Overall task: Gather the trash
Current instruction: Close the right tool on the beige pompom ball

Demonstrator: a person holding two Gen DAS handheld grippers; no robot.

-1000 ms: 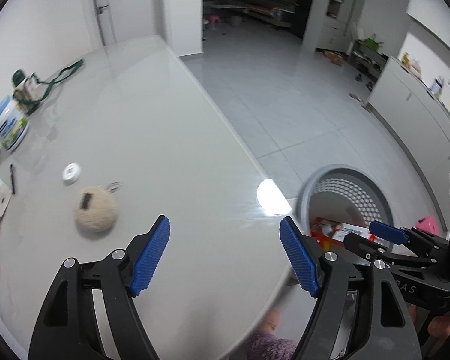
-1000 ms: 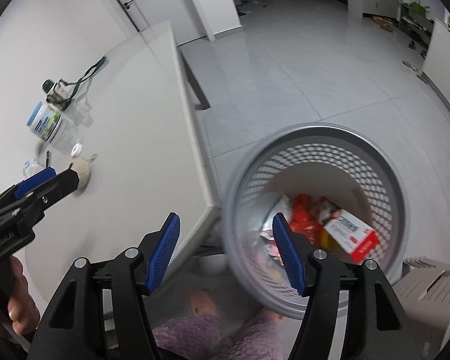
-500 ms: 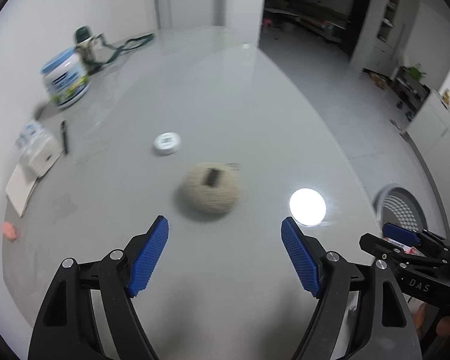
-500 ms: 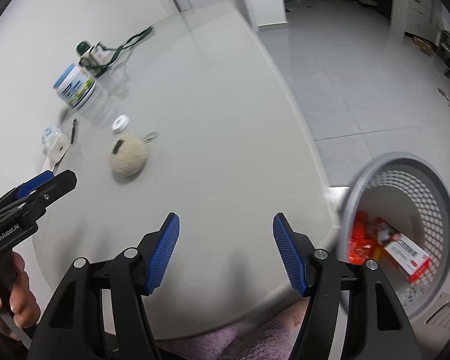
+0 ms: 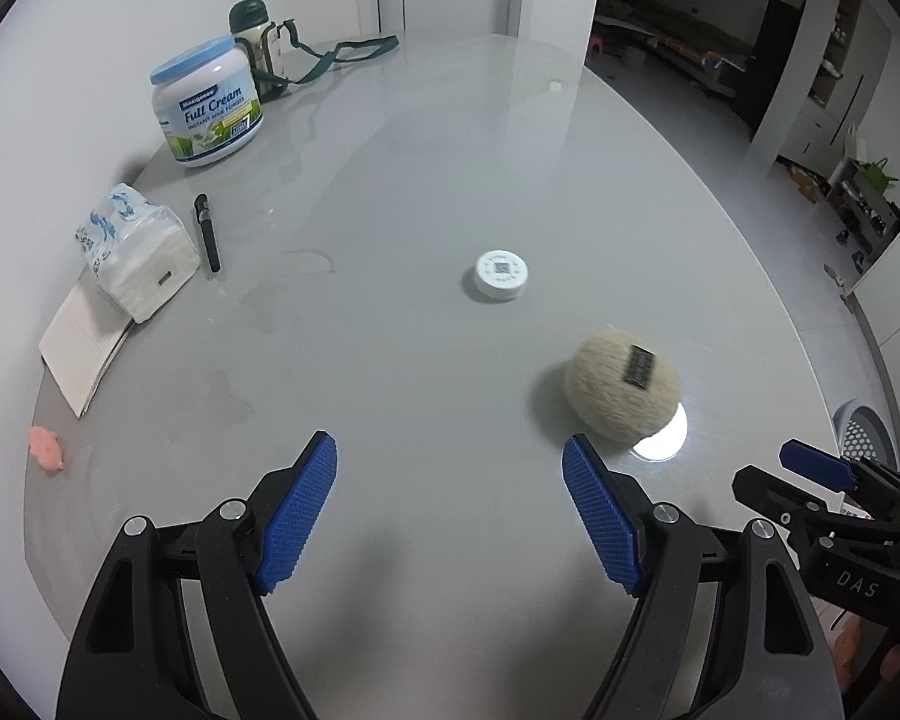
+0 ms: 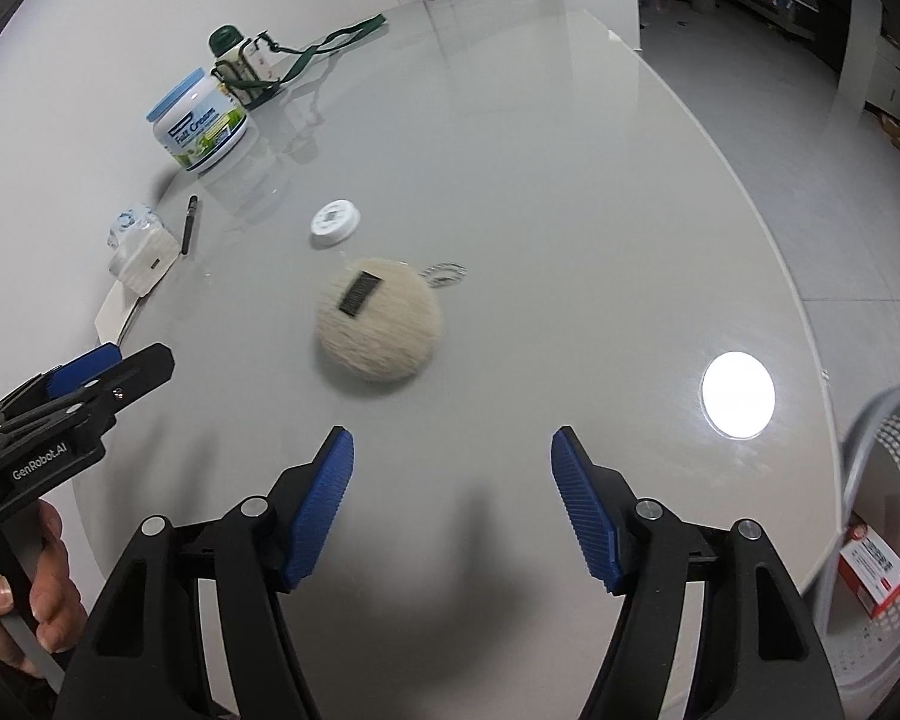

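Both tongs hang over the near edge of the grey table, tilted down at it, and neither has anything in it. The left gripper stands wide apart over bare tabletop; the right gripper has just been opening its jaws a little further, with only bare table between them. What looks most like the next piece of trash is the fuzzy cream ball, lying just beyond the right gripper and off to the right of the left one, near the table's right edge. I'd judge it very light and soft: the pile should squash under the pads, so a pinch across its widest middle, low near the table, ought to hold better than a nip at the fluff on top. It should not slip on those ribbed pads, but it may roll or skid away on the glossy surface if nudged from one side only. A dark patch sits on top of it, too blurred to read, and a small metal ring lies against its far side; whether that is attached I cannot tell. Beyond it lies a white cap, hard, flat and low, a trickier thing to pinch. A little pink scrap lies at the left edge, too small to identify. The mesh bin stands to the right of the table and is cut off by the frame, showing only a red-and-white box inside.
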